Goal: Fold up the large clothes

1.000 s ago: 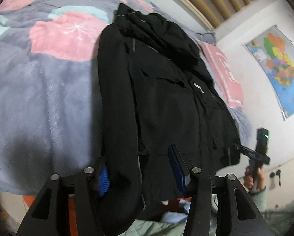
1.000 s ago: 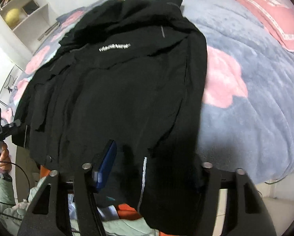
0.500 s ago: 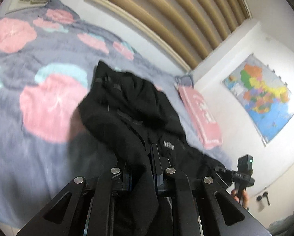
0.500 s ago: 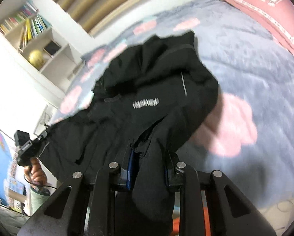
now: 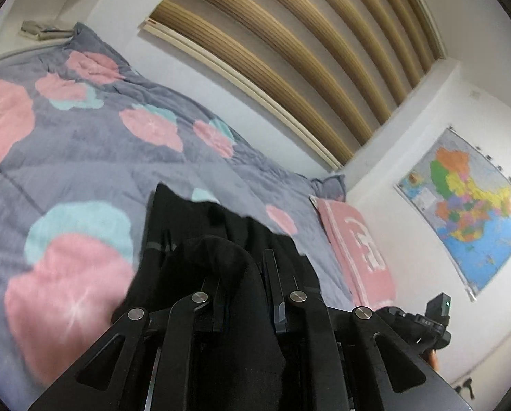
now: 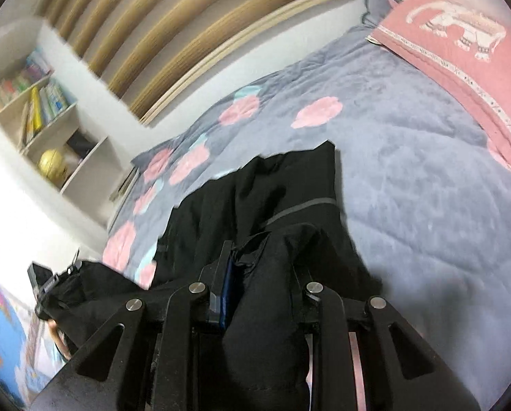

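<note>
A large black jacket [image 5: 187, 226] lies on a grey bed cover with pink flowers [image 5: 84, 157]. My left gripper [image 5: 243, 274] is shut on a bunched fold of the jacket's hem, raised above the bed. In the right wrist view the same black jacket [image 6: 255, 198] stretches away over the bed cover [image 6: 426, 188], and my right gripper [image 6: 262, 263] is shut on another bunch of its hem. Each view shows the other gripper at the edge, the right one [image 5: 433, 318] and the left one [image 6: 46, 284], with black cloth hanging from it. Most of the jacket's near part is hidden behind the fingers.
A pink pillow with a white elephant [image 6: 460, 41] lies at the bed's head. A slatted wooden headboard [image 5: 289, 61] runs along the wall. A coloured map [image 5: 467, 205] hangs on the wall. White shelves with books and a yellow ball [image 6: 51, 164] stand beside the bed.
Both grippers closed on the jacket's hem, then rose and moved forward over the bed, lifting the hem toward the collar. The views tilted up to show the headboard and walls.
</note>
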